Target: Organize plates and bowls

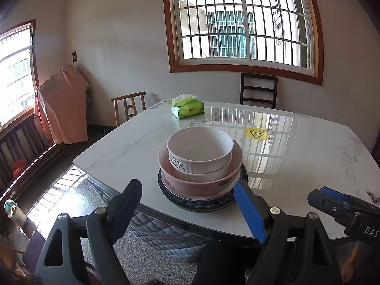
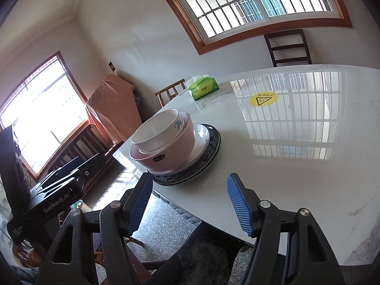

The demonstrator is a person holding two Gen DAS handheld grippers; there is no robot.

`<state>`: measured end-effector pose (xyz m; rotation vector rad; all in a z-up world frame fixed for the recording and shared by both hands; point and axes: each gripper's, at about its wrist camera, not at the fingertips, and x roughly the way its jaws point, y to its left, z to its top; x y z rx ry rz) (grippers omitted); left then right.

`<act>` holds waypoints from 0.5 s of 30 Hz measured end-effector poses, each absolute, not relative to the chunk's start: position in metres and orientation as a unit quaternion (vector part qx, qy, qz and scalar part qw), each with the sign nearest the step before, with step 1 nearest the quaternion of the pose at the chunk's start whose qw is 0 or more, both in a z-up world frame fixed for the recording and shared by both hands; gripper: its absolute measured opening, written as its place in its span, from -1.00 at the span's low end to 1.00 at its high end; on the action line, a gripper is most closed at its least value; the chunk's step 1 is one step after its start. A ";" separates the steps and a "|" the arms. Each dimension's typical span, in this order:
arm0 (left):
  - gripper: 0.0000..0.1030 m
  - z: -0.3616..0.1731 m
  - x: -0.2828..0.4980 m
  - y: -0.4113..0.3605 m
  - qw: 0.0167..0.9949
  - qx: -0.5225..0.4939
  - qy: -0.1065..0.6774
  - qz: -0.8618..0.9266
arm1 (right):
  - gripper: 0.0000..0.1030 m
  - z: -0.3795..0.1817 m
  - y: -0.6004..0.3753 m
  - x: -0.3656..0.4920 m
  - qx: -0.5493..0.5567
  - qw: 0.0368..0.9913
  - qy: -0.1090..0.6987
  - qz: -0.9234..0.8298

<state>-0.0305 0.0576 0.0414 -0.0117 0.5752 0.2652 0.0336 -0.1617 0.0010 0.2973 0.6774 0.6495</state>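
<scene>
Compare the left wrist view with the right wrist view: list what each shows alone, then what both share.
Left wrist only: the white bowl's barcode label and the right gripper seen from the side.

Right wrist only: the pink bowl's dark oval label, the teal print on the white bowl, and the left gripper's body marked GenRobot.AI.

Both: the white bowl nested in the pink bowl on blue-patterned plates, green tissue pack, yellow warning sticker, marble table.
</scene>
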 end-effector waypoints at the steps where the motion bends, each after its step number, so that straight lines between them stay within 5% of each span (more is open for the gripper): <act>1: 0.60 0.040 -0.029 0.057 0.950 -0.005 0.285 0.129 | 0.22 0.000 -0.164 0.035 0.144 0.881 0.327 0.310; 15: 0.63 0.027 -0.013 0.065 0.944 -0.022 0.307 0.120 | 0.34 -0.032 -0.251 0.106 0.101 0.898 0.393 0.169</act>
